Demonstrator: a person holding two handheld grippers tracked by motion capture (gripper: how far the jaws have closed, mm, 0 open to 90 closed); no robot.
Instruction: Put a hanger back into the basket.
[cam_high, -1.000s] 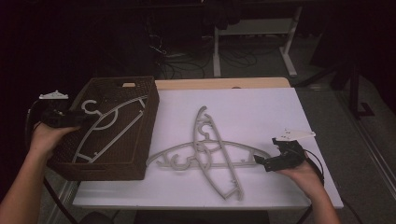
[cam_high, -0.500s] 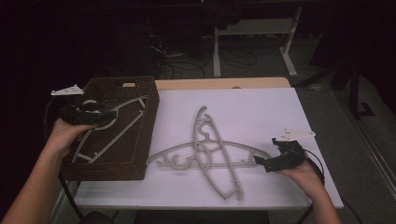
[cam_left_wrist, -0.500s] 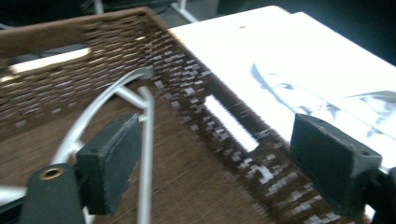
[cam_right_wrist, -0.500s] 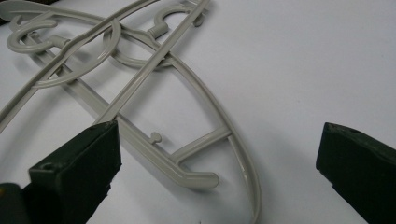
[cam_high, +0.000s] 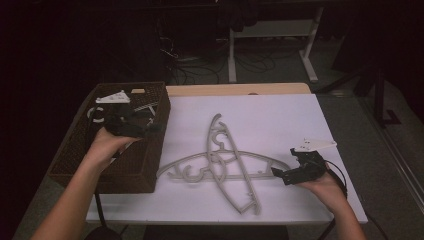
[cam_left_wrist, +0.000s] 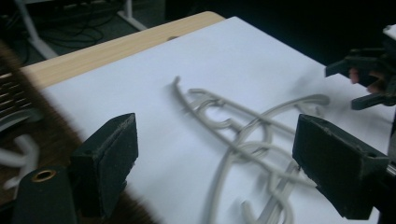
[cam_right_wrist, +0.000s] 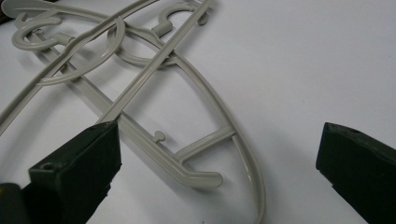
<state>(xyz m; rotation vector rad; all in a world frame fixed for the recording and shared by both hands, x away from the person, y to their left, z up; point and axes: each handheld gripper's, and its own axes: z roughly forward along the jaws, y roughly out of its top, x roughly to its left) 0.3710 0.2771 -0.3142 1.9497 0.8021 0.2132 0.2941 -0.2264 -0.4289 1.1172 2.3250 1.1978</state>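
Note:
Two grey plastic hangers (cam_high: 190, 162) lie crossed on the white table top (cam_high: 280, 120). A third grey hanger (cam_high: 93, 114) rests inside the brown wicker basket (cam_high: 135, 182) at the left. My left gripper (cam_high: 154, 128) hovers over the basket's right side, open and empty, its jaws pointing toward the crossed hangers (cam_left_wrist: 243, 140). My right gripper (cam_high: 278, 175) sits low on the table at the right end of the hangers. It is open, and in its own view the hanger ends (cam_right_wrist: 187, 168) lie just ahead of its jaws (cam_right_wrist: 219, 140), untouched.
A strip of bare wood (cam_high: 240, 89) runs along the table's back edge. Beyond it, white desk legs (cam_high: 232, 55) and cables lie on a dark floor. The white top's far right part (cam_high: 300, 115) holds nothing.
My left gripper has travelled from the basket's left edge to over its right side. The hanger stays in the basket. The right gripper has not moved.

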